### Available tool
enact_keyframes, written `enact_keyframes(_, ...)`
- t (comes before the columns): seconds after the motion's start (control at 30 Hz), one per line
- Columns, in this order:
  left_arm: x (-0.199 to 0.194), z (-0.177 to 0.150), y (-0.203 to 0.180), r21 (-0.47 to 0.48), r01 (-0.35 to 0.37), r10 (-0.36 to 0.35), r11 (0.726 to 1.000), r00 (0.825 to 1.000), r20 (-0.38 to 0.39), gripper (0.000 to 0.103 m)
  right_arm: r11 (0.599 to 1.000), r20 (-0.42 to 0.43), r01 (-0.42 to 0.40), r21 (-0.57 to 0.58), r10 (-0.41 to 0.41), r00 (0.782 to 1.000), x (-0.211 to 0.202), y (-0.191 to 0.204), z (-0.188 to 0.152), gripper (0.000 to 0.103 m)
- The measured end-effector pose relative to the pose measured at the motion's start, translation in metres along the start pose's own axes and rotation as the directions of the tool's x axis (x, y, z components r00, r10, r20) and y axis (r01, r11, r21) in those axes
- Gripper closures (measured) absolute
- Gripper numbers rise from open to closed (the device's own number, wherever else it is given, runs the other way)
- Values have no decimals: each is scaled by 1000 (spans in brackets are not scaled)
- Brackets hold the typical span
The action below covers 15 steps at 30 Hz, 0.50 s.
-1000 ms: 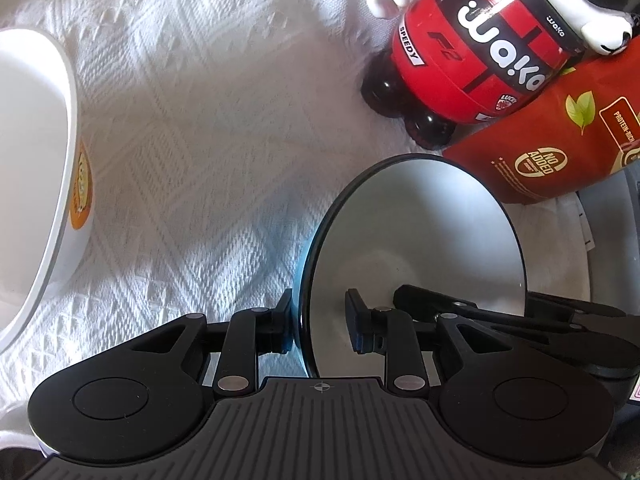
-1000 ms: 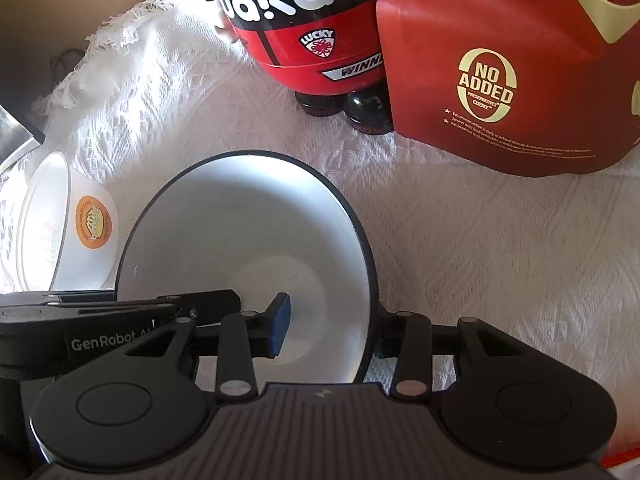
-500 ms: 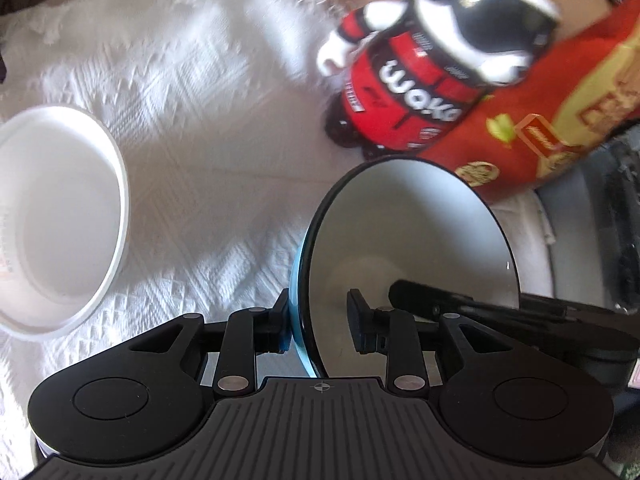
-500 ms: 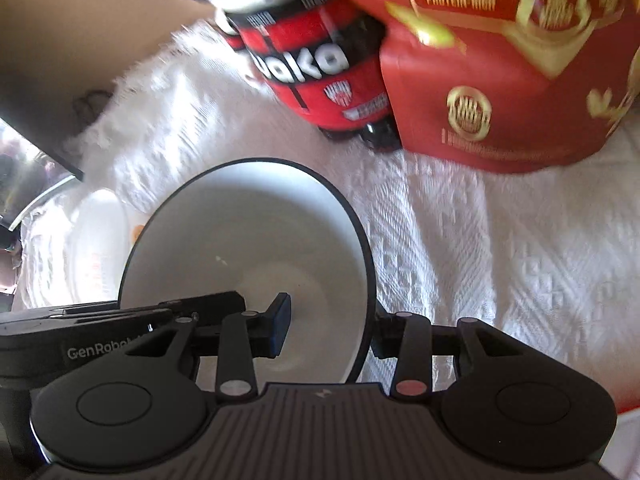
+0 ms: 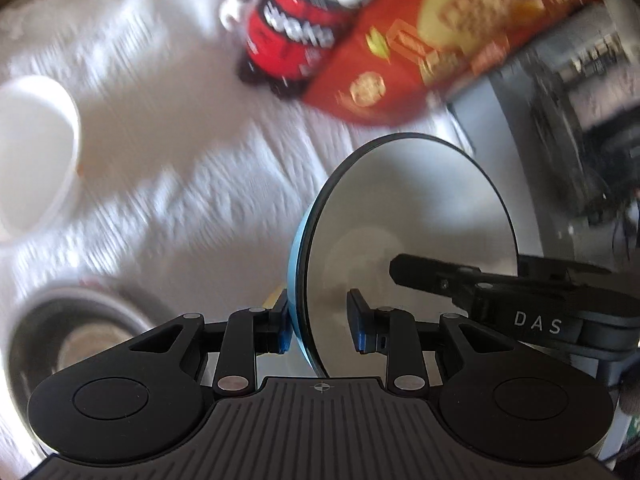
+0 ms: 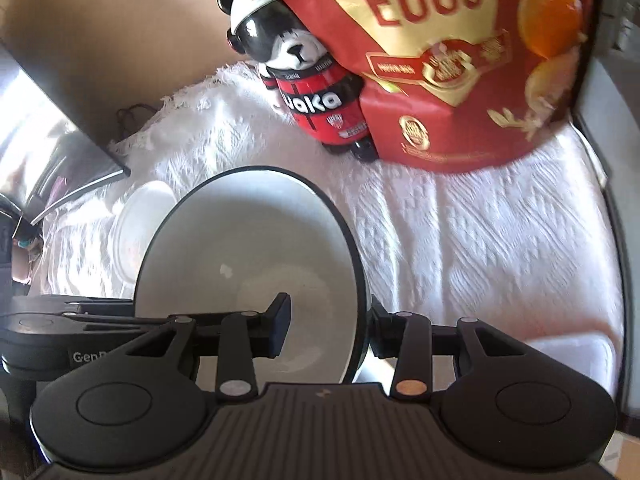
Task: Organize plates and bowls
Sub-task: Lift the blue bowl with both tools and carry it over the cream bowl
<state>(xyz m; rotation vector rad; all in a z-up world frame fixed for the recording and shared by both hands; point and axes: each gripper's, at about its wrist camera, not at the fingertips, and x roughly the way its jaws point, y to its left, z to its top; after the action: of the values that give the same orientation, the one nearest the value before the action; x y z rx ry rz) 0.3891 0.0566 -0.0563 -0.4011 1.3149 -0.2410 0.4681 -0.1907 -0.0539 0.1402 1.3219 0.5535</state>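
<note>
Both hand-held grippers, left point(image 5: 318, 330) and right point(image 6: 328, 326), pinch the blue bowl's point(image 5: 408, 248) rim; white bowl point(image 5: 34, 152) remains unstacked.

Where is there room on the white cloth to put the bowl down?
The widest bare patch of white cloth lies right of the held bowl, below the red egg bag. A smaller patch lies between the white bowl and the bear bottle. It is crowded beside the metal bowl.

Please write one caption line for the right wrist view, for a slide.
Right gripper clamps the rim of a black-rimmed white bowl above the white tablecloth, facing a panda figurine.
</note>
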Motion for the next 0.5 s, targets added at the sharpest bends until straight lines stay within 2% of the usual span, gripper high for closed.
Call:
enact_keyframes(0.13, 16, -26, -4, 15, -9, 9, 1000, 999, -42, 73, 1000, -45, 14, 7, -14, 999, -4, -9, -29, 62)
enact_keyframes(0.3, 35, -52, -2, 32, -47, 50, 998, 995, -86, 73, 999, -122, 33, 23, -30, 992, 15, -18, -64, 62)
enact_keyframes(0.5, 39, -55, 2, 47, -89, 92, 995, 993, -80, 73, 995, -163, 21, 95, -5, 987, 40, -30, -88, 62)
